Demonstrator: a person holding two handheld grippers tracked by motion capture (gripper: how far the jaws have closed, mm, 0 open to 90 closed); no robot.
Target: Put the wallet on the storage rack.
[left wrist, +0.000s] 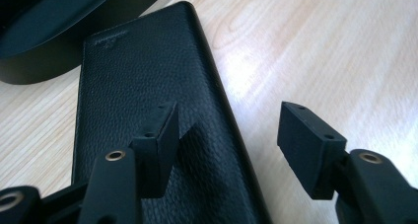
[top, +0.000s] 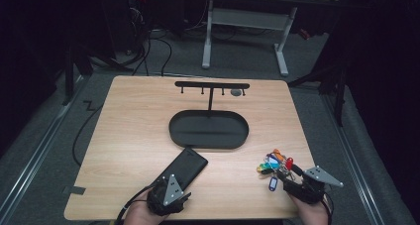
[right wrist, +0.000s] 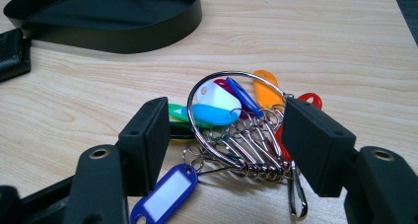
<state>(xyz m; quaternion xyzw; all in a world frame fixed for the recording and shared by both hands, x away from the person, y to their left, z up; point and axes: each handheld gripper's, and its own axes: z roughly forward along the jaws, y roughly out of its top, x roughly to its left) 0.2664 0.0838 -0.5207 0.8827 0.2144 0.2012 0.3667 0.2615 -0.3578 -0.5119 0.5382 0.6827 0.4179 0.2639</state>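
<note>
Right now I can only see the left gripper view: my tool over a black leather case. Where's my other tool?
Observer: The right tool is at the near right corner of the table. Its jaws stand open on either side of a bunch of key tags on a big ring.
Operator: What's the dark thing in the top corner of my picture?
Observer: A black oval tray. A post rises from it to a bar of hooks.
Operator: Is anything hanging there?
Observer: No keys. There is a small grey thing by the right end, but it is too small to name.
</note>
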